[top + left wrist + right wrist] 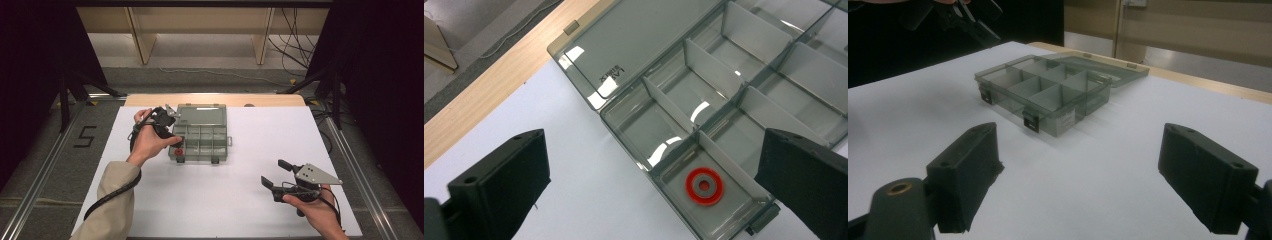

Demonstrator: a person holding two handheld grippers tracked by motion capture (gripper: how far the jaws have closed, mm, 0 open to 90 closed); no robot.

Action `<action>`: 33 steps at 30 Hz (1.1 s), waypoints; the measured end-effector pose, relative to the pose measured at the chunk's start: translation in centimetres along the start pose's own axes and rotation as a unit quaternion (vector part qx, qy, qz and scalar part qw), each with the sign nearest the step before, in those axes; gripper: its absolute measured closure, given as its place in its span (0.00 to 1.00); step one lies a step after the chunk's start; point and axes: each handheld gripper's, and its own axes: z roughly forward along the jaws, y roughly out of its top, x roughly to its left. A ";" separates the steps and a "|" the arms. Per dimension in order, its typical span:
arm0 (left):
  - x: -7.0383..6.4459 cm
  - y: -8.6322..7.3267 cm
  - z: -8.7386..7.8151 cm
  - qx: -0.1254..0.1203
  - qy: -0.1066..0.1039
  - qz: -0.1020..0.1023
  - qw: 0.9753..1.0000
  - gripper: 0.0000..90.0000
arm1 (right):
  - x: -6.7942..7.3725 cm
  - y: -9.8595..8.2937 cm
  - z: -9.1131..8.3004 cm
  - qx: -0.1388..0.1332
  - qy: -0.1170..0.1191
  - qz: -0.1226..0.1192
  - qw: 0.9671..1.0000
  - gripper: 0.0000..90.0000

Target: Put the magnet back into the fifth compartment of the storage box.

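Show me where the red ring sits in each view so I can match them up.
High view: red ring in the organizer box's near-left corner compartment, by the left tongs.
Left gripper view: ring low centre, flat in that compartment.
Right gripper view: I cannot make it out.
Shared landmark: organizer box.

A white sheet (240,200) covers the desk (215,99), whose bare wooden edge shows along the far side. Grey floor (45,145) surrounds it, with a black "5" (85,136) marked at the left and metal rails (37,180) running along both sides. Beyond stands pale wooden furniture (200,20) on slanted legs. Black cables (295,40) trail across the floor at right. Dark curtains (30,60) close both sides.
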 end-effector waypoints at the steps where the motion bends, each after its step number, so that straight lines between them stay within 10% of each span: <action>1: 0.1 0.0 -0.1 0.004 0.000 0.001 1.000 0.00 | 0.0 0.0 0.0 0.000 0.000 0.000 1.000 0.19; 33: 1.5 -0.3 -0.7 -0.034 0.013 -0.032 0.999 0.00 | -0.3 0.0 0.4 0.003 -0.001 0.013 1.000 0.19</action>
